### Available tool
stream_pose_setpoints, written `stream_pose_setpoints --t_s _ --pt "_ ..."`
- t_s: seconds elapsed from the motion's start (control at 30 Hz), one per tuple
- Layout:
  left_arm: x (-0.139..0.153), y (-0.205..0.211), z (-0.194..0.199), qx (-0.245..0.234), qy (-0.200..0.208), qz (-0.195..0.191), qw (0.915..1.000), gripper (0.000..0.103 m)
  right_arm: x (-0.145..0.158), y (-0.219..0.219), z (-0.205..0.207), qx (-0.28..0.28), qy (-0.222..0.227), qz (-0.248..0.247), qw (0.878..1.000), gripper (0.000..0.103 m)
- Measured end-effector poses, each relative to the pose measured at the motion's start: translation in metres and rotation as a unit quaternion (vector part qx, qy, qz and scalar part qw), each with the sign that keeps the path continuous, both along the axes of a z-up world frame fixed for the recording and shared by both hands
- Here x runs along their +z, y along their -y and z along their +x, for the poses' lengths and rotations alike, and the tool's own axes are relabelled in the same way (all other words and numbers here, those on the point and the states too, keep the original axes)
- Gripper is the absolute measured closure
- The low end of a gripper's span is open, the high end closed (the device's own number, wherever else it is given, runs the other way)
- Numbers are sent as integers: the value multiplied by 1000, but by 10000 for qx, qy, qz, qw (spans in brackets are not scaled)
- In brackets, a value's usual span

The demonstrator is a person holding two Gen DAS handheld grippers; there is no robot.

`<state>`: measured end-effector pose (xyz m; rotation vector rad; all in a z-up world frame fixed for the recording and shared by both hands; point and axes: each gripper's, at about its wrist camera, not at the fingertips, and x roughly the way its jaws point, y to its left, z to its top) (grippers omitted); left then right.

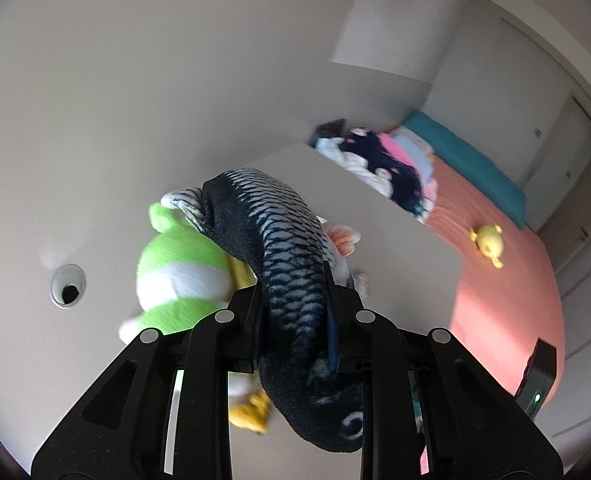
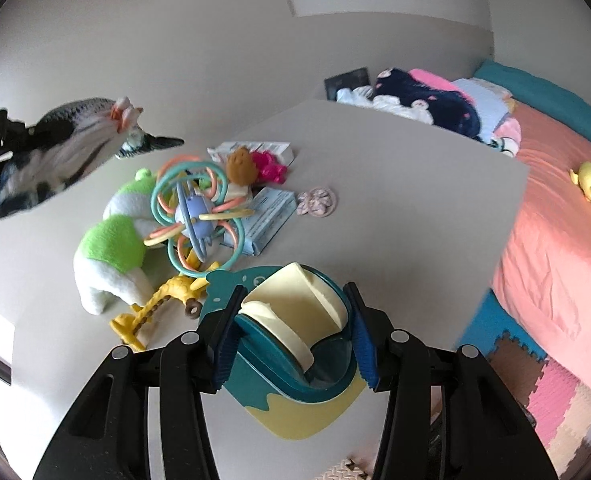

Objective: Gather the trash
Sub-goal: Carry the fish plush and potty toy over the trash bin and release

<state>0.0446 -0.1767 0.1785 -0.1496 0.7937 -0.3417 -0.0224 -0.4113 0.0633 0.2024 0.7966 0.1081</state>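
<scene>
While the left hand-held gripper (image 1: 295, 320) squeezes the fish toy (image 1: 279, 248) up in the air at 9 o'clock of the toy pile | right hand-held gripper (image 2: 291, 332) hugs a teal and cream holder (image 2: 295, 320) over the counter (image 2: 395, 200) | only the right view shows the ring ball (image 2: 199, 212), giraffe (image 2: 155, 304) and paper packs (image 2: 267, 216) | bed (image 2: 555, 240) at 3 o'clock.
</scene>
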Motion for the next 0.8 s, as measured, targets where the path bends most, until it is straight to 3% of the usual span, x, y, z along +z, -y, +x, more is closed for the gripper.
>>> stream_pose_setpoints --t_s 0.17,0.33,0.57,0.8 --pt "7 56 -36 -602 188 56 9980 81 12 40 -48 -360 228 1 9991 53" --pt "-9 127 -62 -1288 143 99 9915 81 14 105 -108 -1052 304 -74 9940 53" --pt "-48 227 -100 -2312 -181 177 9726 81 -12 189 -190 -2099 63 -157 9776 53" --pt "-101 324 -143 -3158 -636 427 9457 81 -56 258 -252 -2944 -316 -56 9551 53"
